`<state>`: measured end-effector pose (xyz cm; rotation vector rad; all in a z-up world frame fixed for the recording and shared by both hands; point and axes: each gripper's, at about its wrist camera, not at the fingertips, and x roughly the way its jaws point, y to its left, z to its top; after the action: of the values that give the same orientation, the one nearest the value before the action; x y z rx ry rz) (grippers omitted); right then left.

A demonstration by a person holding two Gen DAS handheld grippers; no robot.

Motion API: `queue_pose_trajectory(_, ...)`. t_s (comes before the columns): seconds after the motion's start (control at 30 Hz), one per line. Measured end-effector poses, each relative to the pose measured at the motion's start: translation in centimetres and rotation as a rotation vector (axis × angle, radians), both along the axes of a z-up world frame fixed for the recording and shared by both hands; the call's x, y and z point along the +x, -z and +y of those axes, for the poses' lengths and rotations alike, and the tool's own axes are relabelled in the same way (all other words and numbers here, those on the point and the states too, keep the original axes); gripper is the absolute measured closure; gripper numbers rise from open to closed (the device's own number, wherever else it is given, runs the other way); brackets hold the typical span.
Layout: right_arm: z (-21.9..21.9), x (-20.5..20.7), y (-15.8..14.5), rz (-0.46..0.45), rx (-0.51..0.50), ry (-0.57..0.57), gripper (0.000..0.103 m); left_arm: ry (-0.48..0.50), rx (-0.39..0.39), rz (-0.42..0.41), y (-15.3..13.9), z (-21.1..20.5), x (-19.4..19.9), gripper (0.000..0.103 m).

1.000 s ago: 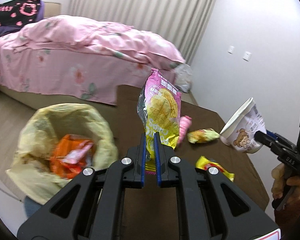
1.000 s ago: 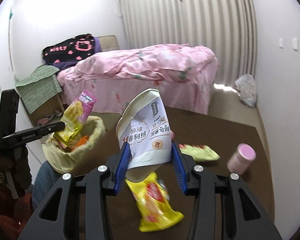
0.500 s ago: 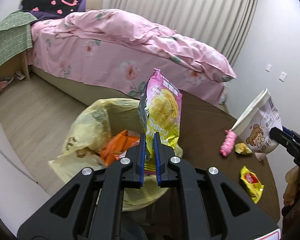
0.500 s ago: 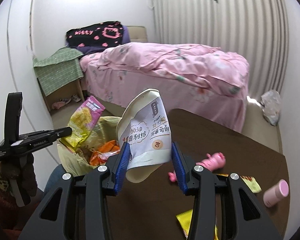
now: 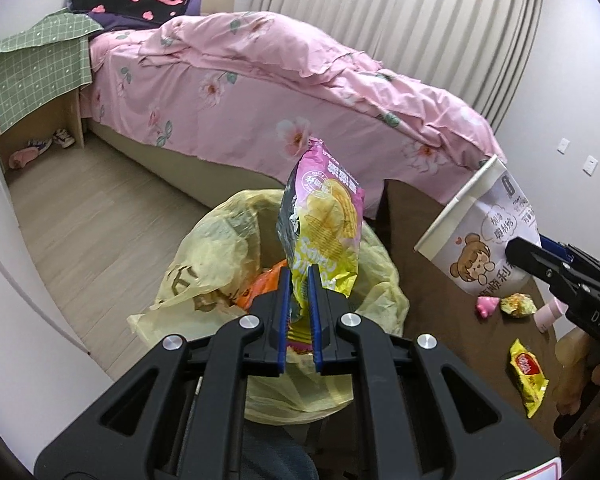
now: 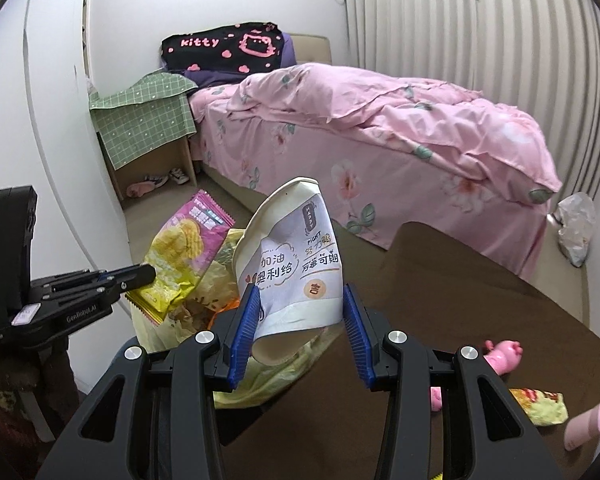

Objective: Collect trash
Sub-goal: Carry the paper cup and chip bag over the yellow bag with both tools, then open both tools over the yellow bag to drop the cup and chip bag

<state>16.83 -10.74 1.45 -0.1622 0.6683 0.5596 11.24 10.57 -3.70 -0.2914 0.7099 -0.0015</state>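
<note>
My left gripper (image 5: 299,280) is shut on a pink and yellow chip bag (image 5: 324,220) and holds it upright over the yellow trash bag (image 5: 216,256), which has orange wrappers (image 5: 260,284) inside. My right gripper (image 6: 299,300) is shut on a white paper cup (image 6: 292,264) with printed text, held just right of the trash bag (image 6: 204,280). The cup also shows in the left wrist view (image 5: 484,232), and the chip bag in the right wrist view (image 6: 184,256).
A brown table (image 6: 480,300) carries a yellow wrapper (image 5: 526,372), a green-yellow wrapper (image 6: 540,406), a pink toy (image 6: 500,354) and a pink bottle (image 6: 588,426). A pink bed (image 5: 280,80) stands behind, with a green-covered nightstand (image 5: 36,80) at the left.
Both grippers have swung left from over the table to the trash bag, carrying the chip bag and the cup. The chip bag now hangs over the bag's opening.
</note>
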Motion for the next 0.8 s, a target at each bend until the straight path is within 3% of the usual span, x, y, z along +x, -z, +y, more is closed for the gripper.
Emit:
queue_pose_trajectory(0.37,3.5,5.8,5.1,0.132,0.002,-0.026,0.063,-0.063,-0.024,0.07,2.5,0.7,3.2,0.096)
queue_pose_trajectory(0.7,3.6,7.4,7.3,0.192,0.073,-0.028,0.063,-0.079,-0.03,0.105,3.8,1.2,4.5,0.095)
queue_pose_trajectory(0.73,3.6,7.5,7.4,0.199,0.084,-0.026,0.062,-0.083,-0.035,0.107,3.9,1.3,4.5,0.094)
queue_pose_trajectory(0.8,3.4,7.9,7.7,0.217,0.116,-0.019,0.062,-0.083,-0.06,0.102,4.1,1.6,4.4,0.08)
